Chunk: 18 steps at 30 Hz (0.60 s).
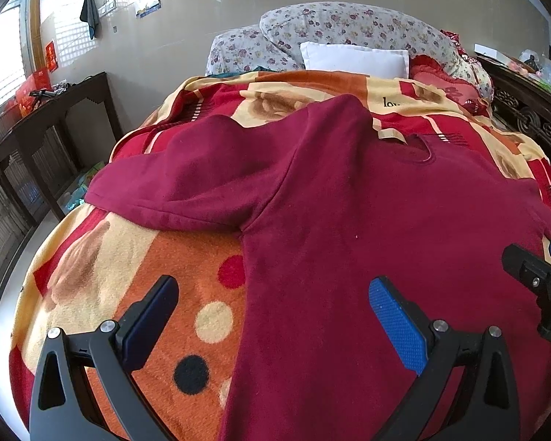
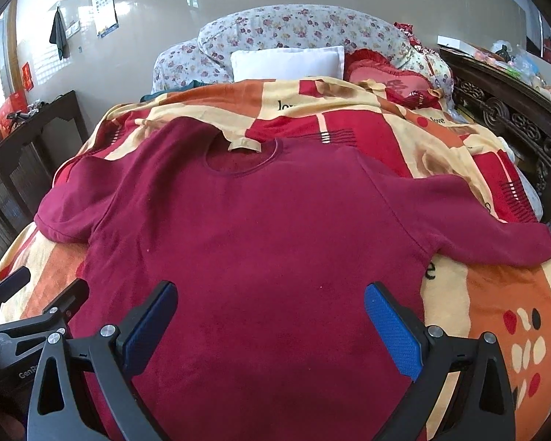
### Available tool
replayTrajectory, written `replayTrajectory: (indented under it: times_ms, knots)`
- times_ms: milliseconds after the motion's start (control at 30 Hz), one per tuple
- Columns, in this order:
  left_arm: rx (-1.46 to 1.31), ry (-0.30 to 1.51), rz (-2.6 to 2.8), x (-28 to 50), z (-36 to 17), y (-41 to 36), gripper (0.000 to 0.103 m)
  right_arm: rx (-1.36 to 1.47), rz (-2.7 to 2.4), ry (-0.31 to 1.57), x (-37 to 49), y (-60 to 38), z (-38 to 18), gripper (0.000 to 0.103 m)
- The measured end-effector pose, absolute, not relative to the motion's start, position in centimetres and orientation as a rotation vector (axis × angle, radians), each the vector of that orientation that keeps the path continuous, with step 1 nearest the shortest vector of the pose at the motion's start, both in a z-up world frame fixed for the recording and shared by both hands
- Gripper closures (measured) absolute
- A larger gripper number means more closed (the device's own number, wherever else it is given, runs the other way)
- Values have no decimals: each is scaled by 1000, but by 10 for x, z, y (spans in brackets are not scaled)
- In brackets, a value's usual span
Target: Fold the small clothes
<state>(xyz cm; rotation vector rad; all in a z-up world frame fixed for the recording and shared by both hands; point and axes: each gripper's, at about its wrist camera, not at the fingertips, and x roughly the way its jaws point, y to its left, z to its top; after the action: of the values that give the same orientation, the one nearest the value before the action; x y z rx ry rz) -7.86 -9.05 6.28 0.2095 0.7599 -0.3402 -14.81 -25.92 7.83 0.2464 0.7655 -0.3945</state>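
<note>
Maroon shirt [image 2: 253, 220] spread flat, front up, sleeves out, on the patterned blanket [image 2: 488, 316] covering the bed. Left tongs [image 1: 272, 323] and right tongs [image 2: 270, 325] both gape wide, empty, above the shirt's lower part. Beyond the collar: white pillow [image 2: 286, 64], floral bedding [image 2: 294, 29], red cushion [image 2: 385, 77]. Dark side table [image 1: 51, 125] at left.

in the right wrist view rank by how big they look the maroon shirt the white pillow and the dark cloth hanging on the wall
1. Maroon short-sleeved shirt, by far the largest, though nearest the camera.
2. White rectangular pillow.
3. Dark cloth hanging on the wall, smallest, and farthest away.
</note>
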Motion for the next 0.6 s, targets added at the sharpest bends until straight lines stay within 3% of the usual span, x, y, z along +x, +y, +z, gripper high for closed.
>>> replayTrajectory:
  times_ms: [600]
  knots:
    - [203, 768, -337, -75, 60, -91, 0, 241, -402, 785, -143, -258, 71, 0]
